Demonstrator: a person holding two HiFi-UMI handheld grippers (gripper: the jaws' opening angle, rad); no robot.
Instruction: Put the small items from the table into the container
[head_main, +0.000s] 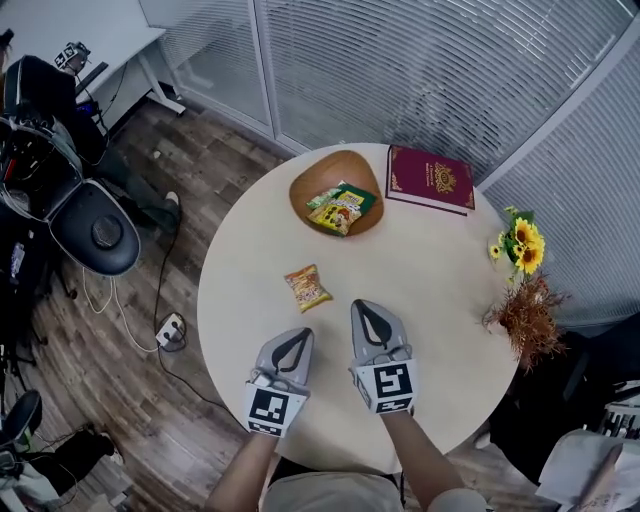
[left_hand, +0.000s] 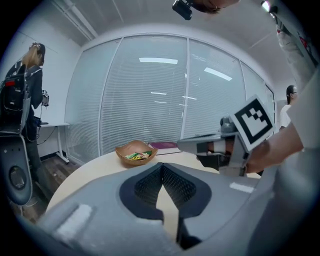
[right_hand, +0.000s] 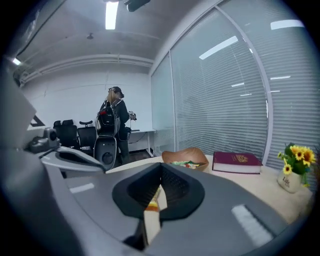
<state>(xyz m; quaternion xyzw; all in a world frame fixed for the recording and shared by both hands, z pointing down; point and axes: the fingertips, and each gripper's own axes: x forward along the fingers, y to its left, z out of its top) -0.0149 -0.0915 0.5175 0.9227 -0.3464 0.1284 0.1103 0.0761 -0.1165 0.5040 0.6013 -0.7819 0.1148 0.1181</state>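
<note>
An orange snack packet (head_main: 308, 288) lies flat on the round cream table (head_main: 440, 290). Beyond it stands a wooden bowl (head_main: 304, 181) that holds several snack packets (head_main: 340, 208). My left gripper (head_main: 303, 336) is shut and holds nothing, near the table's front edge. My right gripper (head_main: 361, 306) is beside it, a little further in, also shut and holding nothing; its tips are just right of the orange packet. In the right gripper view the closed jaws (right_hand: 161, 166) point toward the bowl (right_hand: 194, 153). The left gripper view shows its closed jaws (left_hand: 161, 165), the bowl (left_hand: 128, 149) and the right gripper (left_hand: 200, 145).
A dark red book (head_main: 430, 180) lies behind the bowl at the right. A small pot of sunflowers (head_main: 520, 245) and a dried brown plant (head_main: 525, 318) stand at the table's right edge. Glass walls with blinds are behind. Office chairs (head_main: 95, 230) and a floor power strip (head_main: 170, 330) are at the left.
</note>
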